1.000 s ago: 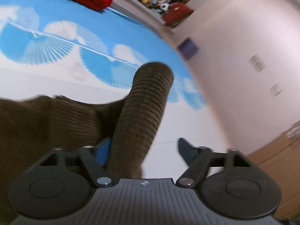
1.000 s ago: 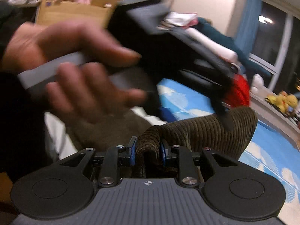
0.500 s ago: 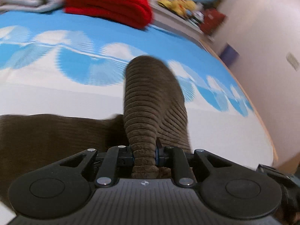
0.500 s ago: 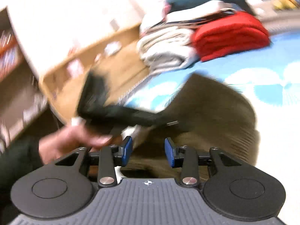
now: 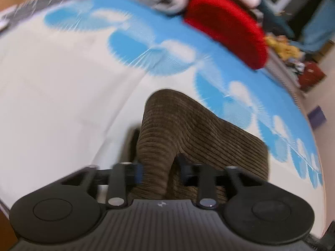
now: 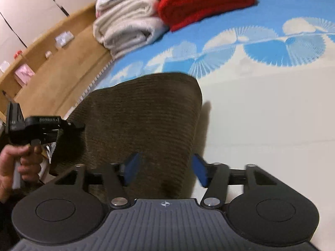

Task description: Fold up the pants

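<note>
Pants (image 6: 144, 123): brown corduroy, on the bed (image 6: 261, 108), bunched and lifted at the near edge; in right view they fill 9–12 o'clock.
Left gripper (image 5: 160, 170): jaws clamped on a raised pants ridge.
Right gripper (image 6: 165, 171): jaws wide apart, nothing held, cloth beneath.
Step (judgement): carry the fold over.
Tip: re-grip with right at the matching corner, move both together, keep edge taut, lay flat.
Look: thick ribs, soft, holds a hump.
</note>
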The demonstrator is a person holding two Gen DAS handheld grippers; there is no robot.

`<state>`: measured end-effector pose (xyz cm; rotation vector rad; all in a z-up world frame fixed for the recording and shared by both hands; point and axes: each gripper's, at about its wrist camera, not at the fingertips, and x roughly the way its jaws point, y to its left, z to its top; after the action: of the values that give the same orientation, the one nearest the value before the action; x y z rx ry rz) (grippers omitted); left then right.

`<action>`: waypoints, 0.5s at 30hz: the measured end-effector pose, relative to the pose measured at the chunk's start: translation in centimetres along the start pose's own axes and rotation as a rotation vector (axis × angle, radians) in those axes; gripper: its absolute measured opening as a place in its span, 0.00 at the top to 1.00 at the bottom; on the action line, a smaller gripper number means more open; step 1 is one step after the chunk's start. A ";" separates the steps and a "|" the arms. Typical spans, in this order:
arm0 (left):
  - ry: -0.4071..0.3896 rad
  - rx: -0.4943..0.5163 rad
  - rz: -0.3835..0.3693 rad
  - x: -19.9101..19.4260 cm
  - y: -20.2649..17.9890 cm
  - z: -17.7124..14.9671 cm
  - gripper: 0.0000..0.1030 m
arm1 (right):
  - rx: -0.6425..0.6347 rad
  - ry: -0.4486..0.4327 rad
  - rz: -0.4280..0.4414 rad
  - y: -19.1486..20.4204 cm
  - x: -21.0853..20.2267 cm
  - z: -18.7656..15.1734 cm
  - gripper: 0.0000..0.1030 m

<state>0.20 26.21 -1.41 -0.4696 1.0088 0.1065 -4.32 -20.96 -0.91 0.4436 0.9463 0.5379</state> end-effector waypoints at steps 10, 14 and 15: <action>0.165 -0.078 -0.012 4.8 2.5 1.7 0.13 | 0.109 0.099 -0.051 1.0 6.0 -0.4 0.29; 0.216 -0.120 -0.058 7.3 2.5 1.1 0.11 | 0.142 0.141 -0.052 1.1 8.1 -0.4 0.28; 0.225 -0.128 -0.064 7.8 2.5 1.0 0.10 | 0.147 0.148 -0.053 1.0 8.7 -0.5 0.28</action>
<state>4.44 27.94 -8.26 -0.6405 1.2104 0.0616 -0.85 -14.82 -6.14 0.5141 1.1418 0.4591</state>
